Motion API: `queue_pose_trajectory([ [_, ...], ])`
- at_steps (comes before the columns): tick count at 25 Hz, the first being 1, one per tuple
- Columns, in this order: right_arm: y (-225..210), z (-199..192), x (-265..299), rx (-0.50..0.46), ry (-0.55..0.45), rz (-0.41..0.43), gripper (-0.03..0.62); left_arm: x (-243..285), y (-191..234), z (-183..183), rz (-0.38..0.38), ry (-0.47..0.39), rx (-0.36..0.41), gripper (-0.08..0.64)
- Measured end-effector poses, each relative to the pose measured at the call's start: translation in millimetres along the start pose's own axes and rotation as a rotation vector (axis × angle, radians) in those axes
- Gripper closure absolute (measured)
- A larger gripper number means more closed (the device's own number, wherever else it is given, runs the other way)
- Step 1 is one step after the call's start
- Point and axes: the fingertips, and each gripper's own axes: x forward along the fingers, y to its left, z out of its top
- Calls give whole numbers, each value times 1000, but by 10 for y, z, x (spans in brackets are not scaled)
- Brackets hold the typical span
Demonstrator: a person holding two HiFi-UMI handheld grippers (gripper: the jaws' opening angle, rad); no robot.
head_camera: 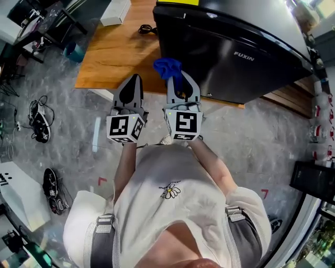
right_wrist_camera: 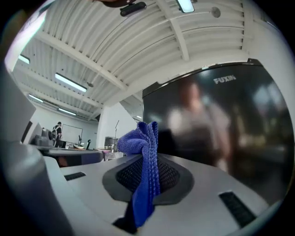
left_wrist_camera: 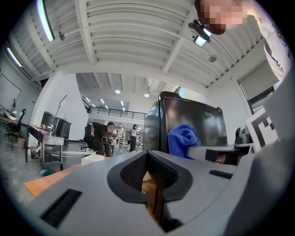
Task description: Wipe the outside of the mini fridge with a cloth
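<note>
Right gripper view reveals right claw clamped on cloth.

The glossy black mini fridge walled off the upper right of the head view, close ahead of my right gripper. Left of it, I had bare orange wooden platform open before my left gripper. Only a coiled black cable and a flat white box sat near the top edge.
</note>
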Motion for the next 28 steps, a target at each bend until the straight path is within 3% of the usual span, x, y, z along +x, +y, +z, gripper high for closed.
queue_pose_trajectory([
  [8,249,-330,378,-10,74,9,531,-166,433,17,81,6,14,555],
  [15,176,-298,364,-37,63,-23,531,-197,472,-31,88,14,5,555],
  [22,-154,-251,111,-69,53,-72,531,-66,224,-67,37,9,-11,555],
  [28,-741,-197,-270,-93,49,-168,531,45,-29,-107,-5,12,-15,555],
])
